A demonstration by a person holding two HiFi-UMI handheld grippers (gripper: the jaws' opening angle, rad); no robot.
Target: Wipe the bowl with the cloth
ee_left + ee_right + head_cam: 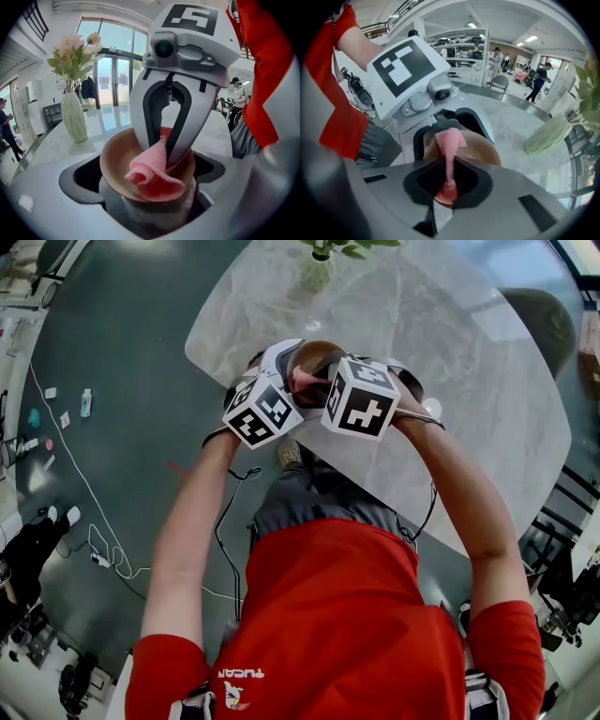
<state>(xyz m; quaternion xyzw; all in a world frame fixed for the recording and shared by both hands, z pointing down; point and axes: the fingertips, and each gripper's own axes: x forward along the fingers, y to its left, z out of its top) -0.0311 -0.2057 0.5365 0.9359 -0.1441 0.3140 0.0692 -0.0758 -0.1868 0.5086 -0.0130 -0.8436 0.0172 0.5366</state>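
The brown bowl point(117, 159) sits clamped between the jaws of the left gripper point(150, 206), lifted off the table point(450, 352) over its near edge. Inside the bowl lies the pink cloth point(157, 173), folded and pressed against the inner wall. The right gripper point(449, 187) has its jaws closed tight on the cloth's upper end and reaches into the bowl from opposite. The table is pale marble with rounded corners and carries a ribbed green vase point(75, 117) of flowers. Dark grey floor point(131, 352) with a white cable point(94, 512) surrounds it. Tall glass doors point(110, 70) and several people point(540, 75) stand farther off.
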